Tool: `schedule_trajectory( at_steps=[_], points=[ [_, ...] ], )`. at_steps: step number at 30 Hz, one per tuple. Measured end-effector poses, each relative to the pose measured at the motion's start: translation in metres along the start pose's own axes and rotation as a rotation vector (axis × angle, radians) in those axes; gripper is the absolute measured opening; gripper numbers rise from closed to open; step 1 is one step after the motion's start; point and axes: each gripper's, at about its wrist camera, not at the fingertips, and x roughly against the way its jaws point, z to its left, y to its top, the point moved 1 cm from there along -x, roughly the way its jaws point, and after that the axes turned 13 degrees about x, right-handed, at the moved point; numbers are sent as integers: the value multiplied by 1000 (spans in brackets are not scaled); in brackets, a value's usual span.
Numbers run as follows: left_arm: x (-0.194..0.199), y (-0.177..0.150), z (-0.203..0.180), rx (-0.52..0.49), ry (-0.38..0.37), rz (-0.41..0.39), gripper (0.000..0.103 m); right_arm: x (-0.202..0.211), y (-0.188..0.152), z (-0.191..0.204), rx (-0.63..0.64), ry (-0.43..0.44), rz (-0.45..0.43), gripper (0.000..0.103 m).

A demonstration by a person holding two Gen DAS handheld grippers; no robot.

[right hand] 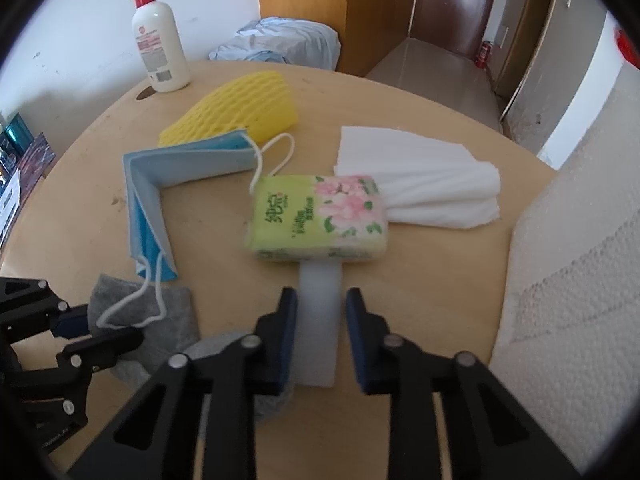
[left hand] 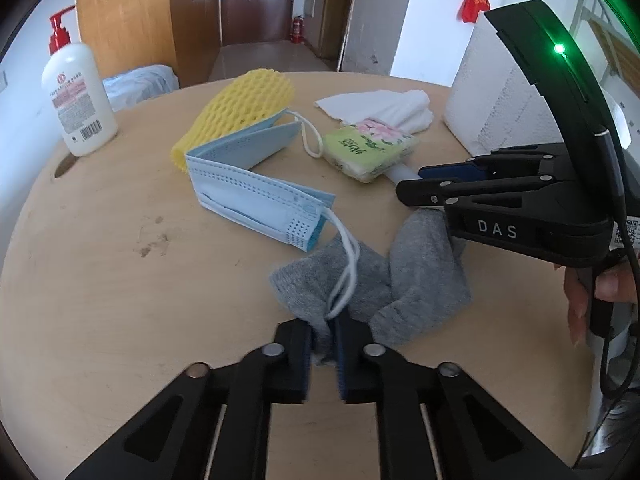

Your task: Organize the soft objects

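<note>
A grey sock point(left hand: 400, 284) lies crumpled at the table's near edge; my left gripper point(left hand: 323, 354) is shut on its near end. It also shows in the right wrist view point(right hand: 168, 320). A blue face mask point(left hand: 256, 196) lies folded beyond it, its ear loop draped over the sock. A yellow foam net point(left hand: 236, 110), a green tissue pack point(right hand: 320, 218), a white cloth point(right hand: 424, 184) and a white foam strip point(right hand: 320, 320) lie further on. My right gripper point(right hand: 321, 342) is open, its fingers on either side of the foam strip, above the sock's other end.
A white pump bottle with a red top point(left hand: 78, 96) stands at the table's far left beside a round hole point(left hand: 66, 168). A large white paper roll point(right hand: 576, 292) stands at the right. The round wooden table point(left hand: 120, 280) ends close behind the objects.
</note>
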Motion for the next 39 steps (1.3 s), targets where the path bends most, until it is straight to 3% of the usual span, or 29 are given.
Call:
schedule_trajectory(
  at_steps=[9,16,22,26,28,30,31,32,34,36,37,39],
  points=[
    [8,1,3,10,-48,2,6,5,-2,-1,-23,27,-16,12],
    [34,-5,7,-4,-69,-31,6,19,-13,0,-56,69,-25,11],
    [73,-6,13,11,-87,-129,6,55,-20,0,-106,63,-115,11],
    [78,-21,12,-15,-106,-107,6,73,-29,3,-143,84,-178,11],
    [82,-26,15,-10,-59,-110,6,73,-35,9,-133,75,-161,11],
    [98,-25,17,-27,-33,-202,6,71,-40,10,-180,129,-157,11],
    [98,-23,18,-12,50,-211,5,71,-41,11,-186,146,-161,11],
    [96,-23,15,-37,29,-186,6,70,-40,13,-177,116,-154,11],
    [96,-29,5,-107,-22,-171,6,68,-40,16,-200,183,-162,11],
    [97,-25,13,-75,23,-196,6,73,-41,18,-192,161,-182,11],
    [90,-22,20,-36,41,-152,6,77,-42,17,-199,168,-197,11],
    [81,-32,14,-84,19,-113,6,83,-45,15,-210,127,-205,11]
  ],
)
